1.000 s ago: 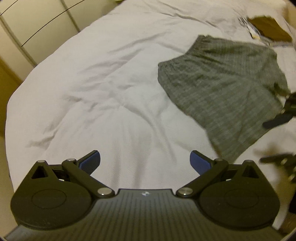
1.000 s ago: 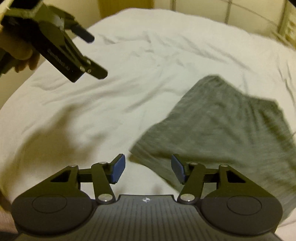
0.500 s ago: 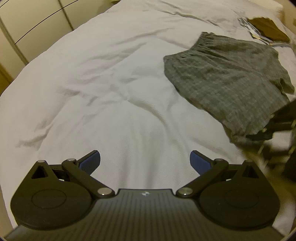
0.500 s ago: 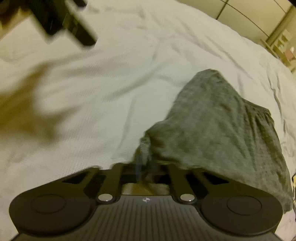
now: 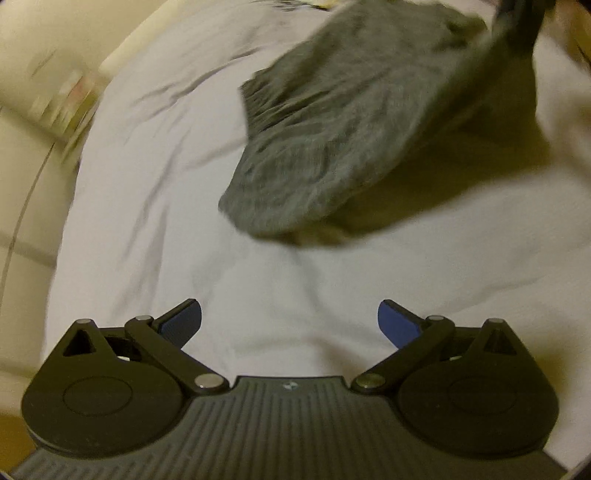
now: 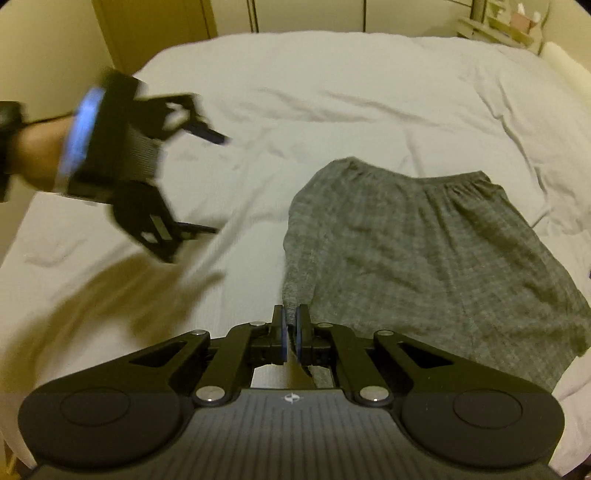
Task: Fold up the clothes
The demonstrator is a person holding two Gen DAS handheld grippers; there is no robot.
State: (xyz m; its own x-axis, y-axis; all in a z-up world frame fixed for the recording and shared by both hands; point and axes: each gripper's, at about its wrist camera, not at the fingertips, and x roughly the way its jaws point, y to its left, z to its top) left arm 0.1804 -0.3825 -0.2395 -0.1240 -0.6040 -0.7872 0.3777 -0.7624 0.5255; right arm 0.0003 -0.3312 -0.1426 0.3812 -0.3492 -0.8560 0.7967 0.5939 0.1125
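Observation:
A pair of grey checked shorts [image 6: 424,243] lies on the white bed sheet [image 6: 332,92], its gathered waistband toward the far right. My right gripper [image 6: 290,332] is shut on a corner of a leg hem, and the cloth rises from the bed there. In the left wrist view the shorts [image 5: 332,122] hang lifted toward the upper right, blurred, with a shadow underneath. My left gripper [image 5: 290,325] is open over bare sheet, short of the shorts. From the right wrist view the left gripper [image 6: 210,184] appears at the left, held by a hand, its fingers spread.
The white sheet [image 5: 258,314] covers the whole bed. Cream cupboard doors [image 6: 295,14] stand behind the bed's far end, and a shelf with small items [image 6: 506,26] sits at the back right. The bed edge falls away at the left [image 5: 55,221].
My right gripper closed on the shorts' hem corner and lifted it. The left gripper swung round over the bed toward the shorts and stayed open.

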